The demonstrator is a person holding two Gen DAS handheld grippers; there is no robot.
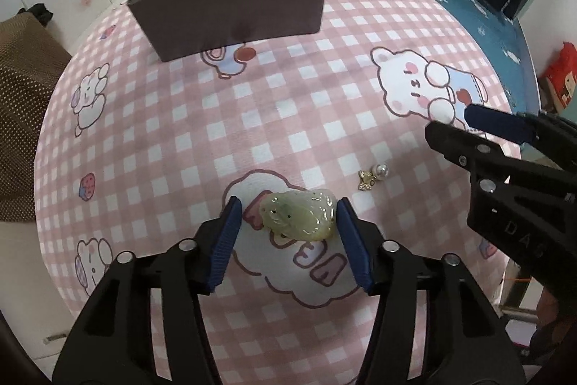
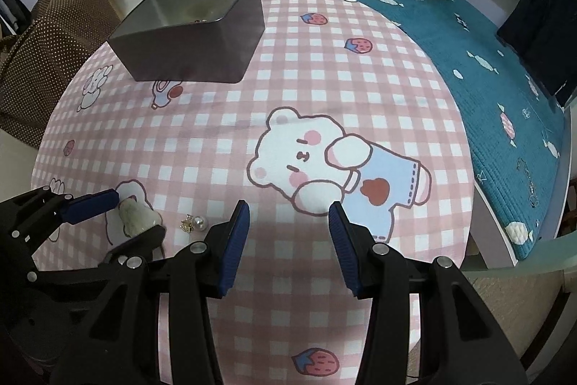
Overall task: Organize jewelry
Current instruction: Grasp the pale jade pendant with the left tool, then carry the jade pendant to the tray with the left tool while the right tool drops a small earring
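Jade pendant (image 1: 297, 214), pale green and carved, lies on the pink checked tablecloth (image 1: 180, 132) of the desk, between the jaws of the left gripper (image 1: 288, 233); the jaws stand apart, one pad near each side of it, and I cannot tell whether either touches. Just beside the pendant, toward the right gripper (image 2: 288, 233), lies a pearl earring (image 1: 375, 176) with a small gold charm. The right gripper hovers over the cloth with its jaws apart and nothing between them. Farther back on the desk stands an open dark metal tin (image 1: 234, 6).
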